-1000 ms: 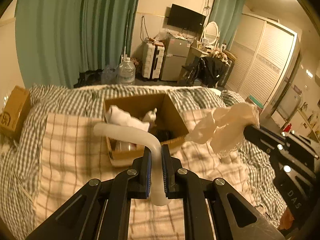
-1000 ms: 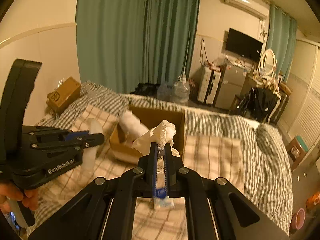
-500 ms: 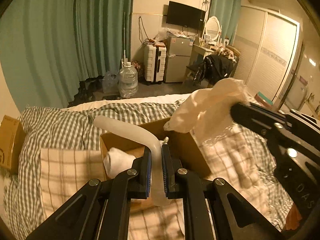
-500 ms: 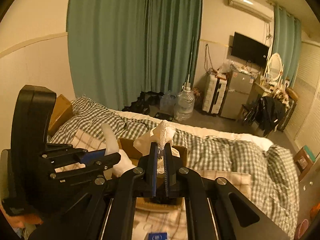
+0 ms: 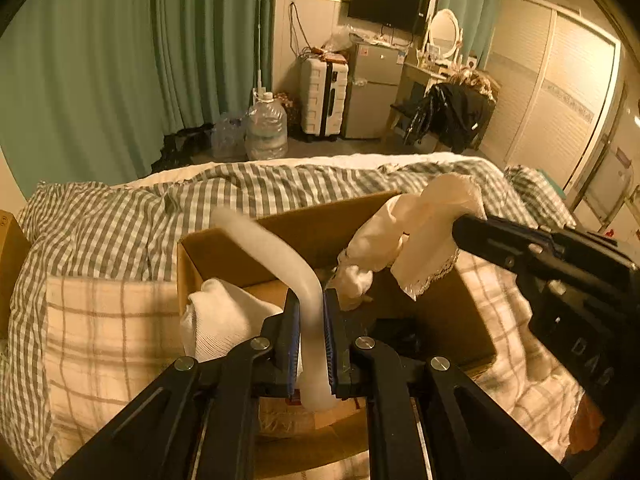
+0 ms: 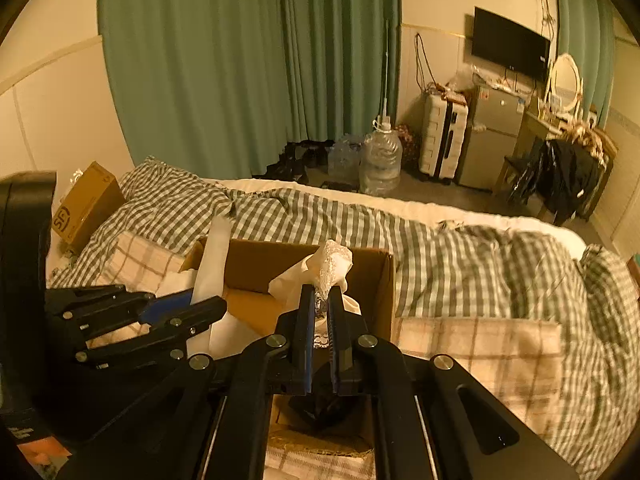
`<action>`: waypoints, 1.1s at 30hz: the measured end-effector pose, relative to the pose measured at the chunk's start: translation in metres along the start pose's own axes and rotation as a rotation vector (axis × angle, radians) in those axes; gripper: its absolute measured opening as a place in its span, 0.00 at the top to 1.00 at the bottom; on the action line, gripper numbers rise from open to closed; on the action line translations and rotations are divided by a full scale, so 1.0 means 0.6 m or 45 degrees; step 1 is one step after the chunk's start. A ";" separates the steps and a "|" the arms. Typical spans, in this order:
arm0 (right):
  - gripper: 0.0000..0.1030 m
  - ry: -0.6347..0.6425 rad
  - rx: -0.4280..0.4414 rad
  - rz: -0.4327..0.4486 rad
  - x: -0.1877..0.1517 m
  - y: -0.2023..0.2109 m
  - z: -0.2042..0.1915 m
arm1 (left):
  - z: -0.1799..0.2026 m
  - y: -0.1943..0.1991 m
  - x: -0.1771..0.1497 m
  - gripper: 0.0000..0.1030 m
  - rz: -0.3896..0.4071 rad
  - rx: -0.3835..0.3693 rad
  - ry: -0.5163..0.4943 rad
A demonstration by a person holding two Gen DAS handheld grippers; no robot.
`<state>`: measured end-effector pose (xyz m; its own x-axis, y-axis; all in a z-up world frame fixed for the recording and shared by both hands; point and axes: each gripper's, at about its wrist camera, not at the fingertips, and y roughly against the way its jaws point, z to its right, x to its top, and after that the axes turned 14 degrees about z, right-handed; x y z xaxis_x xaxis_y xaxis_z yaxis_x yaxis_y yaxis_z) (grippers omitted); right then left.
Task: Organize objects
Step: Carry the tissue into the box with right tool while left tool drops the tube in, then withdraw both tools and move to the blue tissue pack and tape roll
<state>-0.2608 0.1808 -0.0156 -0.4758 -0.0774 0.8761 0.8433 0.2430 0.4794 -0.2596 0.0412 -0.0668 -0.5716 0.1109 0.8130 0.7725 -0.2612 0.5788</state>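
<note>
The cardboard box sits open on the bed at centre frame, ready to collect things. My left claw grips a white sock and my right claw pinches a lace-edged cloth (both over the box), presumably for dropping in.

Box floor mostly hidden by tongs; dark item inside unclear.

Counted around the open cardboard box on the bed: two grippers above it; two pale garments held over it; one white sock inside; one closed carton left of it; two water jugs beyond it.
</note>
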 end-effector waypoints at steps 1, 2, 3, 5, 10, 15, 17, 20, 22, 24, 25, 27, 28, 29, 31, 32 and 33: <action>0.95 -0.015 0.007 -0.005 -0.002 -0.003 0.005 | 0.001 -0.001 -0.002 0.88 -0.004 -0.002 -0.002; 0.93 -0.023 0.010 -0.005 -0.003 -0.003 0.008 | 0.002 -0.001 -0.005 0.87 -0.011 -0.007 0.001; 0.90 -0.026 0.007 -0.005 -0.003 -0.004 0.009 | 0.003 0.000 -0.006 0.80 -0.017 -0.006 0.004; 0.56 -0.017 0.003 -0.007 -0.001 0.001 0.008 | 0.005 0.005 -0.008 0.71 -0.039 -0.012 0.004; 0.37 -0.014 -0.058 0.041 0.018 0.043 0.013 | 0.008 0.049 -0.007 0.33 0.002 0.040 -0.033; 0.37 0.033 -0.122 0.077 0.043 0.108 0.015 | 0.010 0.111 0.014 0.27 0.039 0.054 -0.019; 0.37 0.052 -0.151 0.091 0.053 0.145 0.015 | 0.013 0.145 0.024 0.25 0.076 0.064 -0.015; 0.35 0.072 -0.187 0.108 0.065 0.205 0.014 | 0.017 0.192 0.036 0.25 0.117 0.065 0.000; 0.34 0.086 -0.198 0.123 0.070 0.244 0.010 | 0.019 0.221 0.040 0.22 0.139 0.069 0.013; 0.32 0.106 -0.221 0.143 0.072 0.282 0.003 | 0.025 0.257 0.039 0.18 0.169 0.087 0.027; 0.30 0.113 -0.231 0.156 0.072 0.302 -0.001 | 0.027 0.270 0.039 0.17 0.178 0.096 0.029; 0.25 0.115 -0.240 0.174 0.070 0.332 -0.011 | 0.034 0.296 0.036 0.16 0.204 0.111 0.036; 0.23 0.115 -0.244 0.183 0.066 0.351 -0.015 | 0.037 0.307 0.033 0.14 0.212 0.117 0.043; 0.22 0.118 -0.248 0.191 0.062 0.365 -0.019 | 0.037 0.320 0.026 0.13 0.217 0.121 0.052; 0.18 0.131 -0.263 0.196 0.051 0.387 -0.027 | 0.038 0.336 0.015 0.11 0.226 0.129 0.068; 0.16 0.137 -0.271 0.196 0.046 0.394 -0.028 | 0.038 0.345 0.007 0.11 0.234 0.135 0.072; 0.16 0.142 -0.280 0.197 0.041 0.402 -0.030 | 0.038 0.352 0.000 0.10 0.240 0.143 0.073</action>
<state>-0.0644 0.2198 0.1223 -0.3171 -0.1644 0.9340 0.9435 0.0455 0.3284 -0.0904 0.0079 0.0567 -0.4267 0.0146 0.9043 0.8912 -0.1634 0.4232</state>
